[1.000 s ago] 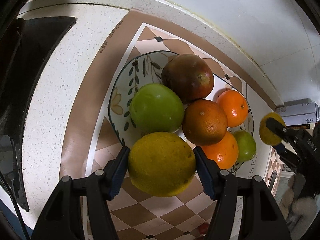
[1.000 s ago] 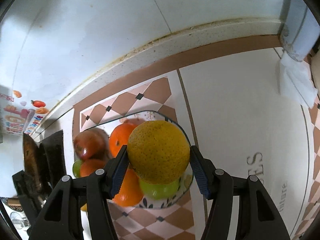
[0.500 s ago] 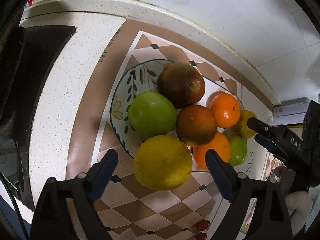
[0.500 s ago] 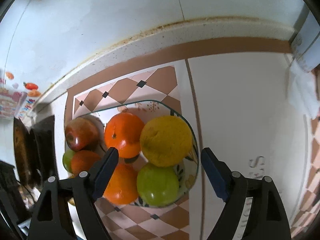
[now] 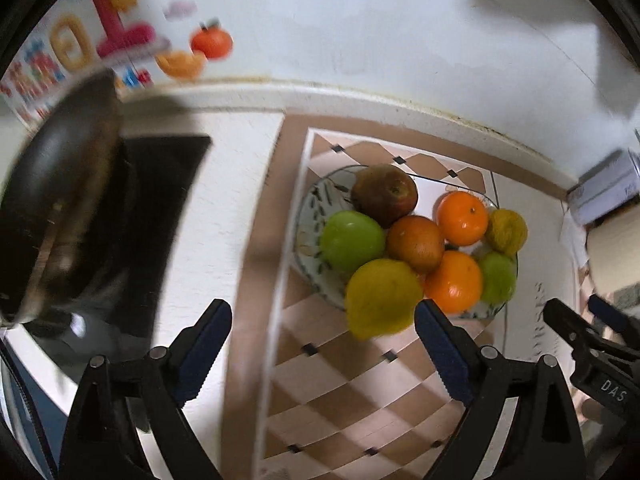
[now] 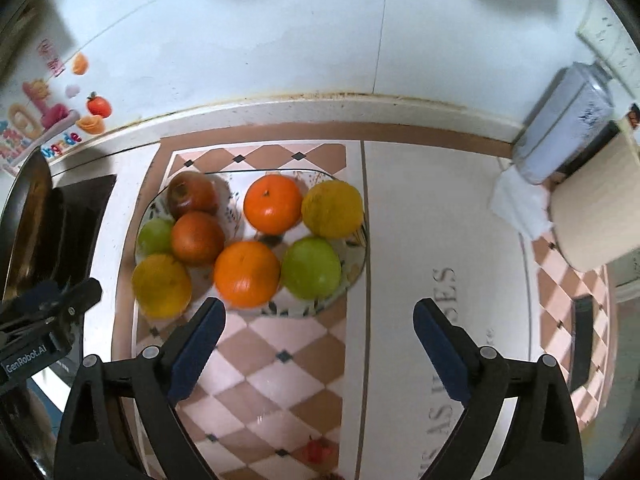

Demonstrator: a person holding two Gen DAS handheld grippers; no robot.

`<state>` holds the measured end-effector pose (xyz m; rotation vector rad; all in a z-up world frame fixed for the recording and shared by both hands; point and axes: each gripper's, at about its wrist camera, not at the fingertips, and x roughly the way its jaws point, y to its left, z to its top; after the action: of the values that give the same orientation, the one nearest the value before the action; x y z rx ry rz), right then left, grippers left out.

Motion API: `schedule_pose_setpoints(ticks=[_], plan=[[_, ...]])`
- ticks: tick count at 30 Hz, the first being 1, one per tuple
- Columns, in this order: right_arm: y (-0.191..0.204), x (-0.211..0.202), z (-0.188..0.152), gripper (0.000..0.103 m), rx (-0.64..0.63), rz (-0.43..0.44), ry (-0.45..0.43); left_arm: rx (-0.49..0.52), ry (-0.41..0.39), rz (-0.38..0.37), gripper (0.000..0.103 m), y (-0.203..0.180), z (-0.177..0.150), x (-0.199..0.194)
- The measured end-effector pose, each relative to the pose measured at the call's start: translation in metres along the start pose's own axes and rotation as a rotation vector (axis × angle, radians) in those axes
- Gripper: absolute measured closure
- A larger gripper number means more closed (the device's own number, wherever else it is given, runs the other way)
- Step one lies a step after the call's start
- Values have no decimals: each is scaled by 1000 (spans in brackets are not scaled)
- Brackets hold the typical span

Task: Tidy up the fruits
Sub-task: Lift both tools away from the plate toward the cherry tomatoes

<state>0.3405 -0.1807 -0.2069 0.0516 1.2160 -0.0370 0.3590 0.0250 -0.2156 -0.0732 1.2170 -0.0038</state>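
A patterned glass bowl (image 6: 356, 276) on the checkered mat holds several fruits: two yellow citrus (image 6: 162, 285) (image 6: 332, 210), oranges (image 6: 247, 274), green apples (image 6: 311, 268) and a dark red apple (image 6: 192, 195). The bowl also shows in the left wrist view (image 5: 310, 216), with the big yellow citrus (image 5: 382, 298) at its near rim. My left gripper (image 5: 323, 354) is open and empty, pulled back from the bowl. My right gripper (image 6: 319, 352) is open and empty, also back from the bowl. Each gripper shows at the edge of the other's view.
A dark pan (image 5: 56, 220) sits on a black stove (image 5: 160, 208) to the left. A white carton (image 6: 560, 136), crumpled tissue (image 6: 520, 204) and a beige container (image 6: 596, 208) stand at the right. The tiled wall with fruit stickers (image 5: 120, 36) is behind the counter.
Both grippers opened and let their yellow citrus go into the bowl, then drew back and up from it. The views now take in more of the counter.
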Motion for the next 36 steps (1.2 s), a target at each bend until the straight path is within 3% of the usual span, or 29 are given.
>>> schedule_pose_setpoints(ticks=[5,23,36], plan=[[1,-38,-26,6,8,-11,-48,52,-79,34,9,-4,-24,-41],[6,-183,-109,6,16,10,-263,124,-269,-26,9,-14,-95,-167],[5,-223,-134,6,34,43,-336,138,-335,-24,9,-12,-123,-205]])
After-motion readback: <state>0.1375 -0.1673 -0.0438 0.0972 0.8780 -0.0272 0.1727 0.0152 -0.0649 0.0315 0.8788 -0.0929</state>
